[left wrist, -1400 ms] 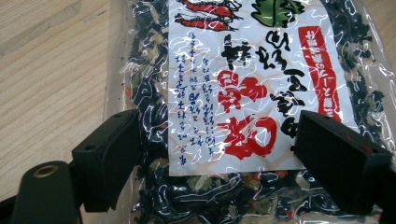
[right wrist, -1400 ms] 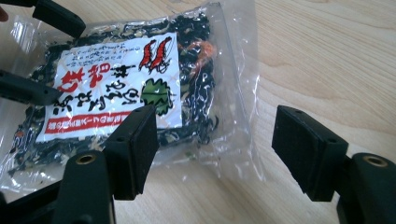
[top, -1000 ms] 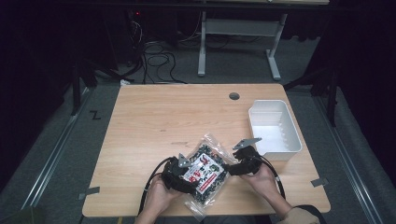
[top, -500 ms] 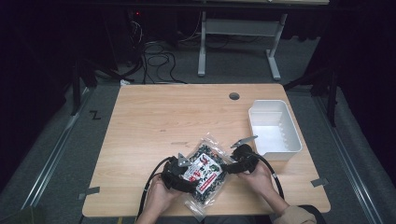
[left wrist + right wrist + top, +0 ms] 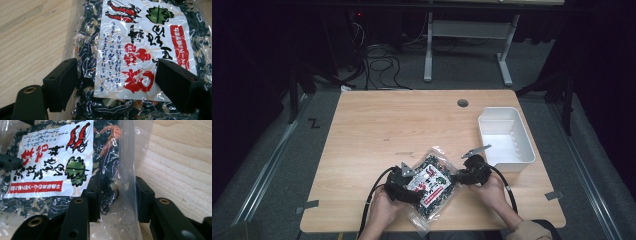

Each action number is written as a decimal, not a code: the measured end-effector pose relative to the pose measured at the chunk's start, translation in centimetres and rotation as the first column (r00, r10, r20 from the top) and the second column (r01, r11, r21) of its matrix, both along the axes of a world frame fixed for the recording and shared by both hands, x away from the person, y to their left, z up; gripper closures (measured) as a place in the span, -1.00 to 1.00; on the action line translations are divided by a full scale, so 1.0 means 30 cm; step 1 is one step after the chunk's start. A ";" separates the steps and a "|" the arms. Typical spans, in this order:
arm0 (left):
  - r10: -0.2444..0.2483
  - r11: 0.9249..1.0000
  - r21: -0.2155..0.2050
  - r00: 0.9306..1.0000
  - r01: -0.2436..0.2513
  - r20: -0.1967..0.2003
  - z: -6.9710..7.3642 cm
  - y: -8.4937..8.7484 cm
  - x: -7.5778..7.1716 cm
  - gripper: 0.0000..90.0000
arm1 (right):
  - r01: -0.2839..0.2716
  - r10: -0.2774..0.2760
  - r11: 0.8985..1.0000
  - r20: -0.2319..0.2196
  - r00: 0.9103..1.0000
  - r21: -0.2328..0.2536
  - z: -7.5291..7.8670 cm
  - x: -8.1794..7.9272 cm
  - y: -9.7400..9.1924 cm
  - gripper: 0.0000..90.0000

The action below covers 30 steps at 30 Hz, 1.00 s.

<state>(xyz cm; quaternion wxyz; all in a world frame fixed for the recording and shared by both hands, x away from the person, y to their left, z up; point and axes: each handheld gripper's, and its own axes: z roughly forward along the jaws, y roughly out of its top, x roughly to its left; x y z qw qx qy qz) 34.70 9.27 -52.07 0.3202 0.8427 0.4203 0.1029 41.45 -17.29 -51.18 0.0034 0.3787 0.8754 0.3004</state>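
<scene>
High view: dried-seaweed bag [image 5: 431,181] at worktop [image 5: 377,130] near edge.
Light, crinkly, slippery film; grip the sealed margins. Left claw [image 5: 112,85] spread wide astride it; right claw [image 5: 117,197] straddles its clear edge, unclosed.

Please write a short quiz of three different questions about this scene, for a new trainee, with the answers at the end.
1. True or false: the white bin holds the bag of dried food.
2. Which gripper straddles the bag's clear edge strip? A) left gripper B) right gripper
3. Fill in: the bag's label shows two red ____.

Key
1. False: the bag lies on the wooden table; the bin looks empty.
2. B: its jaws stand either side of the strip, not closed. The left gripper's open jaws span the label.
3. Shrimp.
</scene>
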 end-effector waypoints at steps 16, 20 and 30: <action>0.017 1.000 -0.027 1.000 -0.016 0.010 -0.003 0.010 0.001 -0.56 | -0.060 0.073 0.994 0.159 0.985 -0.088 0.038 -0.027 0.013 0.88; 0.027 0.999 -0.032 0.999 -0.027 0.021 0.003 0.019 0.000 -0.53 | -0.051 0.066 0.995 0.183 0.981 -0.086 0.066 -0.030 0.013 0.88; 0.084 0.995 -0.055 0.994 -0.081 0.070 0.020 0.050 -0.006 -0.38 | -0.029 0.046 0.998 0.283 0.958 -0.064 0.186 -0.031 -0.020 0.94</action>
